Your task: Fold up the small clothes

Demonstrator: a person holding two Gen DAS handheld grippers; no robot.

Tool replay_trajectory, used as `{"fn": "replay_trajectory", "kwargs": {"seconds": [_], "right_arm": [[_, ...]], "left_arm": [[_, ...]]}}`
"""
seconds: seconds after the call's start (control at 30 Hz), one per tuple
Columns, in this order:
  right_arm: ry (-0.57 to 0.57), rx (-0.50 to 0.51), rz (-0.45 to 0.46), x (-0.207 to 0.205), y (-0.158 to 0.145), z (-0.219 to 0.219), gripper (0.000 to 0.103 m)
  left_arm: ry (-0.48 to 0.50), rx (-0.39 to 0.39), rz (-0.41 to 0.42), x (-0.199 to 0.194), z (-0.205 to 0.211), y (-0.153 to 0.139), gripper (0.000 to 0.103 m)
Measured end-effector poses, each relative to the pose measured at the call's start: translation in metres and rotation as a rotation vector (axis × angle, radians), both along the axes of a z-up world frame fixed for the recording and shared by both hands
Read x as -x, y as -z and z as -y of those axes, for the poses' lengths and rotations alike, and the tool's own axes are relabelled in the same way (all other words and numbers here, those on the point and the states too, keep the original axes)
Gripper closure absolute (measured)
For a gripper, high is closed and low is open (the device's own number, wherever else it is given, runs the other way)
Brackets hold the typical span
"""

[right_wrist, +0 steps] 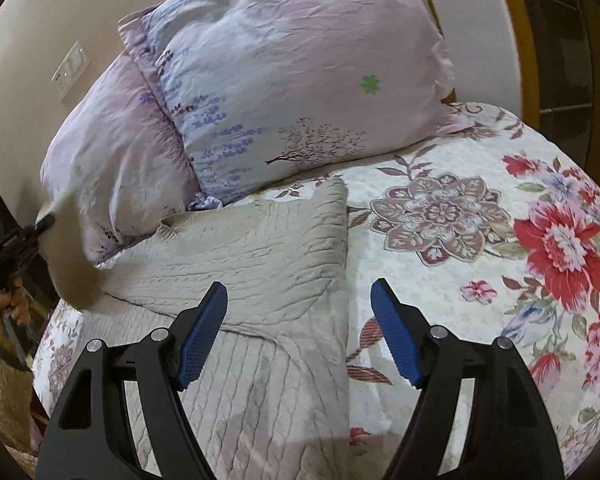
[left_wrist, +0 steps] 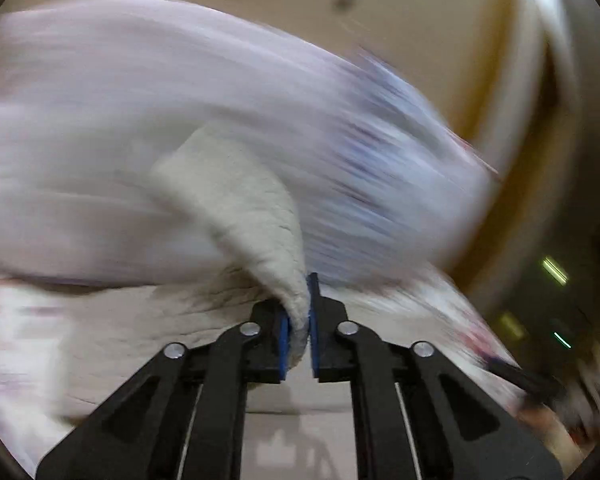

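A beige cable-knit sweater lies on the floral bedspread, its right side folded in with a straight right edge. My left gripper is shut on a sleeve of the sweater and lifts it; that view is motion-blurred. In the right wrist view the left gripper shows at the far left with the blurred lifted sleeve hanging from it. My right gripper is open and empty, hovering over the sweater's lower right edge.
Two pale pink and blue floral pillows lean at the head of the bed, just behind the sweater. A cream wall with a switch plate is at the left. A wooden frame stands at the right.
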State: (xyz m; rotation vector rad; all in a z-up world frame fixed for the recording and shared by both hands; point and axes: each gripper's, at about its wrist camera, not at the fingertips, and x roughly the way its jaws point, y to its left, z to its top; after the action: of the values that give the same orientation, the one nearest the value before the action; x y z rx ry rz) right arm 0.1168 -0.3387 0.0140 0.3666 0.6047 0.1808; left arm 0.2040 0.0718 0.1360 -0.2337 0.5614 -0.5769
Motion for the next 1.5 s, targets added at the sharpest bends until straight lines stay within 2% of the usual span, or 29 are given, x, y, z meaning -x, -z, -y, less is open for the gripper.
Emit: {"fn": "replay_trajectory", "kwargs": {"seconds": [0.03,0.07,0.13,0.17,0.23,0.27,0.3,0.4,0.5,0.57,0.6,0.63,0.67,0.7,0.73,0.77,0.8,0.83,0.97,1.03,1.07,1.1,1.2,1.33,1.43,1.5], "right_arm": [[-0.003,-0.010,-0.006,0.000,0.001,0.000,0.027],[-0.004,-0.016,-0.016,-0.001,0.003,0.001,0.027],[-0.002,-0.025,-0.043,0.003,0.006,0.004,0.027],[-0.008,-0.035,-0.055,0.009,0.008,0.009,0.027],[-0.014,-0.042,-0.064,0.022,0.010,0.016,0.027],[-0.018,-0.048,-0.075,0.032,0.013,0.022,0.027],[-0.025,-0.066,-0.090,0.041,0.017,0.028,0.027],[-0.061,-0.155,-0.157,0.063,0.036,0.038,0.029],[-0.116,-0.250,-0.219,0.088,0.057,0.038,0.042],[-0.148,-0.299,-0.214,0.108,0.065,0.034,0.045],[-0.169,-0.319,-0.214,0.117,0.067,0.032,0.048],[-0.197,-0.348,-0.220,0.124,0.070,0.029,0.057],[-0.234,-0.388,-0.229,0.132,0.075,0.024,0.062],[-0.272,-0.420,-0.233,0.140,0.079,0.019,0.070],[-0.308,-0.446,-0.235,0.147,0.083,0.013,0.074],[-0.335,-0.463,-0.241,0.154,0.086,0.008,0.075],[-0.356,-0.475,-0.241,0.159,0.088,0.004,0.082],[-0.375,-0.488,-0.238,0.164,0.090,0.001,0.088],[-0.427,-0.530,-0.177,0.174,0.086,-0.009,0.092],[-0.437,-0.549,-0.144,0.170,0.079,-0.011,0.093],[-0.446,-0.554,-0.113,0.167,0.071,-0.013,0.093],[-0.453,-0.552,-0.088,0.163,0.064,-0.015,0.093],[-0.455,-0.534,0.011,0.141,0.029,-0.018,0.093],[-0.392,-0.526,0.147,0.088,-0.021,-0.009,0.094],[-0.290,-0.528,0.202,0.032,-0.041,0.001,0.094],[-0.205,-0.539,0.213,-0.008,-0.050,0.009,0.094]], "left_arm": [[0.105,-0.033,-0.036,0.000,0.045,0.010,0.080],[0.158,-0.072,-0.067,0.001,0.071,0.019,0.071],[0.221,-0.175,-0.120,0.008,0.107,0.038,0.071],[0.219,-0.213,-0.133,0.015,0.108,0.046,0.071],[0.138,-0.207,-0.153,0.030,0.078,0.054,0.056],[0.088,-0.204,-0.167,0.037,0.061,0.057,0.042],[0.012,-0.208,-0.185,0.047,0.037,0.061,0.036],[-0.155,-0.248,-0.252,0.079,-0.025,0.074,0.034],[-0.224,-0.183,-0.349,0.122,-0.071,0.095,0.034],[-0.231,-0.122,-0.395,0.150,-0.090,0.107,0.035],[-0.226,-0.095,-0.407,0.164,-0.093,0.113,0.039],[-0.219,-0.074,-0.415,0.176,-0.096,0.116,0.044],[-0.201,-0.040,-0.430,0.187,-0.095,0.121,0.055],[-0.192,-0.002,-0.414,0.203,-0.094,0.126,0.059],[-0.183,0.016,-0.414,0.205,-0.089,0.127,0.062],[-0.169,0.056,-0.418,0.216,-0.089,0.130,0.070],[-0.152,0.088,-0.432,0.225,-0.089,0.134,0.074],[-0.140,0.116,-0.435,0.235,-0.087,0.138,0.075],[-0.121,0.137,-0.432,0.249,-0.079,0.139,0.080],[-0.105,0.138,-0.430,0.245,-0.070,0.138,0.083],[-0.098,0.132,-0.420,0.242,-0.068,0.134,0.088],[-0.087,0.123,-0.401,0.235,-0.064,0.130,0.094],[-0.083,0.102,-0.303,0.206,-0.061,0.101,0.096],[-0.190,0.075,-0.160,0.126,-0.074,0.053,0.096],[-0.285,0.058,-0.088,0.054,-0.082,0.028,0.097],[-0.317,0.027,-0.064,0.004,-0.078,0.022,0.095]]}}
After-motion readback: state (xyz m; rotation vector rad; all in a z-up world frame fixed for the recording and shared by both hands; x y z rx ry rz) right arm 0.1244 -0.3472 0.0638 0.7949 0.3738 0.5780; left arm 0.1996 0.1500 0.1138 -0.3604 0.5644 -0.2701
